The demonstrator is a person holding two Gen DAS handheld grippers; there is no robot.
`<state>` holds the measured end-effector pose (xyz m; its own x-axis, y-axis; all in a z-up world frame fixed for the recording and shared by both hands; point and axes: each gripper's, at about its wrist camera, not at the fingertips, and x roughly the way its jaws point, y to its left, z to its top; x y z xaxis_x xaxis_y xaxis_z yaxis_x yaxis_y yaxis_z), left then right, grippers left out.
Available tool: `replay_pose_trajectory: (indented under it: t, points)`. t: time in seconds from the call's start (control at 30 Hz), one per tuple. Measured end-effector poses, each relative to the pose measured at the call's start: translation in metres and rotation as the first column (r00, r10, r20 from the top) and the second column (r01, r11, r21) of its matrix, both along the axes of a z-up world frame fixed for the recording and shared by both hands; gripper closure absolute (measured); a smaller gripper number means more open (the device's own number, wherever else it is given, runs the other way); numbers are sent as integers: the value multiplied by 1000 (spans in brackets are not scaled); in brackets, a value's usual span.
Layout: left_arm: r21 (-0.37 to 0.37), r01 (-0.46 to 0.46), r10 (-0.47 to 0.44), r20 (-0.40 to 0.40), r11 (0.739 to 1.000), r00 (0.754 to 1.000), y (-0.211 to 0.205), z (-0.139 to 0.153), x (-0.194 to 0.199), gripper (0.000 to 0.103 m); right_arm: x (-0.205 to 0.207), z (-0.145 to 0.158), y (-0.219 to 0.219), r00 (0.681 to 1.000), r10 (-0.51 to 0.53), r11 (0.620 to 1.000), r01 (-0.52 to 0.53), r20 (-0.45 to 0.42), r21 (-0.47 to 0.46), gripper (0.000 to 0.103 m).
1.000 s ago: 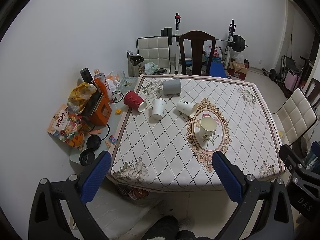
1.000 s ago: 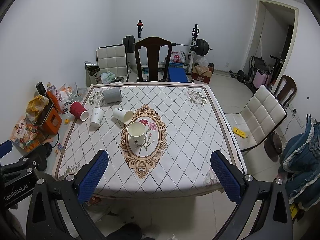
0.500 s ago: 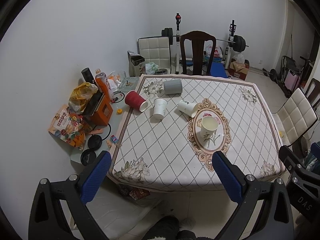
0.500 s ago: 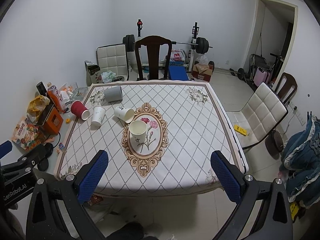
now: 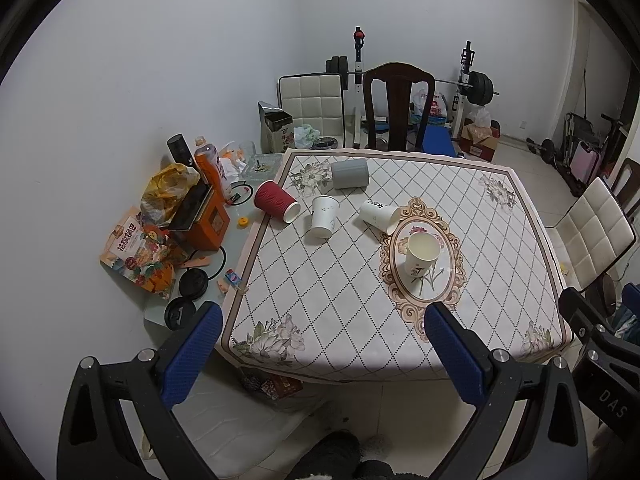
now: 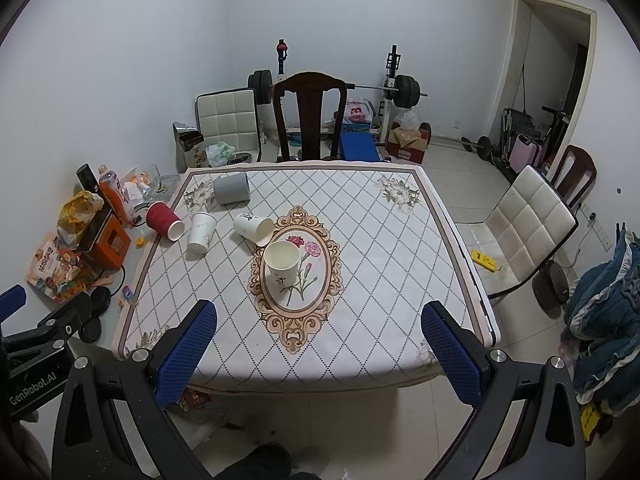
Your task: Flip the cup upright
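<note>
Several cups are on the table [image 5: 360, 312] [image 6: 384, 320]. A cream paper cup [image 5: 421, 253] [image 6: 281, 266] stands upright on the oval flower motif. A white cup [image 5: 378, 216] [image 6: 253, 228] lies on its side beside it. Another white cup [image 5: 324, 216] [image 6: 201, 232], a red ribbed cup [image 5: 276, 201] [image 6: 164, 220] and a grey cup [image 5: 349, 173] [image 6: 231, 188] also lie tipped over at the far left. My left gripper [image 5: 324, 356] and right gripper [image 6: 320, 356] are both open and empty, held high before the table's near edge.
A low side surface left of the table carries bottles, an orange box [image 5: 208, 220], snack bags and black lids. A dark wooden chair [image 5: 398, 108] stands at the far edge and a white padded chair [image 6: 528, 220] at the right. Weights stand by the back wall.
Both views have drifted slightly back and up from the table. The cups have not moved and both grippers stay open.
</note>
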<state>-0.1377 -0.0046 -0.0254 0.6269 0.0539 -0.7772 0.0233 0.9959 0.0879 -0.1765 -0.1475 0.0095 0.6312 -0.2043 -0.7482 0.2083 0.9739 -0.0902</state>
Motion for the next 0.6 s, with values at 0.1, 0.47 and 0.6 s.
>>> replay_pose_trajectory:
  t: [0.1,0.47,0.6]
  points:
    - [1,0,0,1,1000,1000,1,1,-1,0,0,0,-2,1000,-1,1000,1,1,1,0]
    - [-2,-5,5,3,1000,1000,8,3,-3,0,1,1,1,1000,-1,1000,1,-1,3,0]
    - [-3,-4,4,3,1000,1000,9,4,-3,0,1,1,1,1000,0,1000,0,1,3,0]
